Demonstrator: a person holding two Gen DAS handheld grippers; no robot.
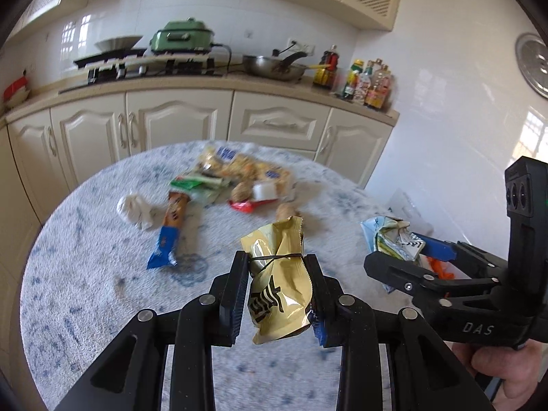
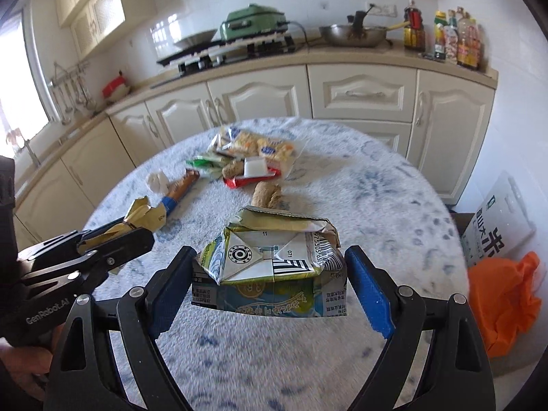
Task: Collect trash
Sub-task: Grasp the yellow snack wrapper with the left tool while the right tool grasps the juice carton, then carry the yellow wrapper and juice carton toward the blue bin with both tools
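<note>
Left gripper [image 1: 276, 291], at lower centre, pinches a gold snack wrapper [image 1: 277, 284] above the table [image 1: 85, 291]. Right gripper [image 2: 270, 281], jaws wide, clamps a flattened drink carton [image 2: 270, 274] at frame centre.

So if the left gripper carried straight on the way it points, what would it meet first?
Probably the walnut lying just beyond the gold wrapper that the left gripper holds, or the bare tablecloth before it; depth is unclear in this fisheye view.
</note>
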